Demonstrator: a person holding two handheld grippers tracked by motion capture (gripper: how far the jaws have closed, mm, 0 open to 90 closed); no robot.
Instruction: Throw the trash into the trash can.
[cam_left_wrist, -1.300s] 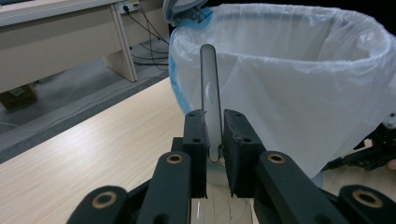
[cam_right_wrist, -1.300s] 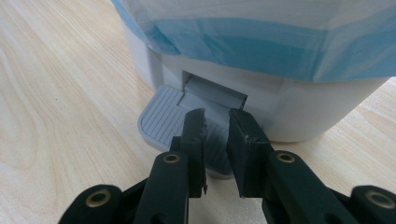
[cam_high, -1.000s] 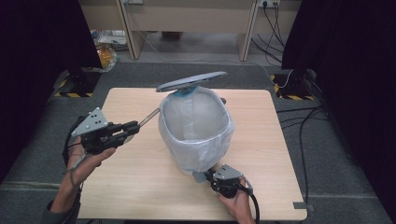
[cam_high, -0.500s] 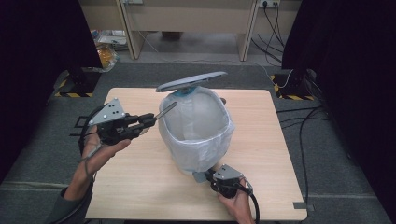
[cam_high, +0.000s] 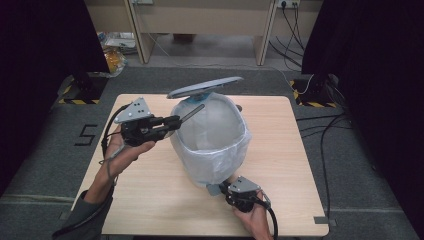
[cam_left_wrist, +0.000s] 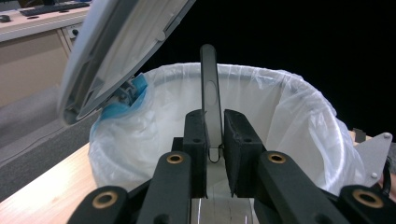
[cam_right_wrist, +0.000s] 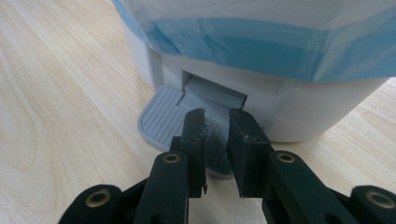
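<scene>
A white pedal bin (cam_high: 210, 145), lined with a translucent white bag (cam_left_wrist: 299, 121) showing a blue band at its folded edge, stood near the middle of the wooden surface (cam_high: 150, 200), slightly toward the far side. Its grey lid (cam_high: 205, 87) was raised and tilted above the far rim. A flat, narrow grey strip (cam_left_wrist: 211, 100) was pinched between the jaws of the left tongs (cam_high: 175, 121), its free end reaching over the left rim of the bin, above the bag's opening; in the left gripper view the strip was seen standing edge-on between the two black pads (cam_left_wrist: 195, 135), with the lid's pale underside at the upper left. The left tongs were held off the surface by a hand (cam_high: 122, 150) at the bin's left. At the near side of the bin, the ribbed grey foot pedal (cam_right_wrist: 163, 114) projected from a slot in the base, and the right tongs (cam_right_wrist: 216, 122) were placed over it, jaws drawn close with a narrow gap between them and nothing gripped; whether they pressed the pedal could not be told. The right hand (cam_high: 252, 220) was seen at the near edge of the surface. Grey floor (cam_high: 45, 150) lay around the surface.
</scene>
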